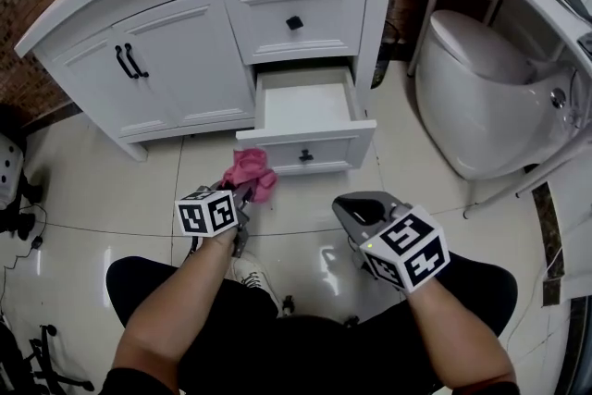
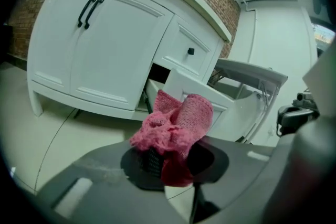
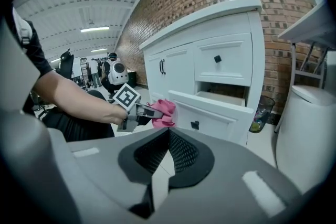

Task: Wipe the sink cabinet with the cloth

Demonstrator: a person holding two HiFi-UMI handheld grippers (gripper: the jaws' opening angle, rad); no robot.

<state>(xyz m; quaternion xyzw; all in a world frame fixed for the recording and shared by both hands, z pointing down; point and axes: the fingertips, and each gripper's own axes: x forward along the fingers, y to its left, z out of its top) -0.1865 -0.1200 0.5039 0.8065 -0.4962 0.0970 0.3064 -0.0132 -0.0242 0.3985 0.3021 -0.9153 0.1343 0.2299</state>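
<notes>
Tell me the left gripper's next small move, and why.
Probably ease the left gripper forward until the pink cloth presses the open drawer's front: the cloth is clamped in its jaws, bunched, and near that panel.

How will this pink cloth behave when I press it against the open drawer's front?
Likely floppy: the cloth bunches in crumpled folds in the left gripper. Its open knit looks light and grippy, so it should drag rather than slide on the drawer. Loose folds may snag on the knob.
</notes>
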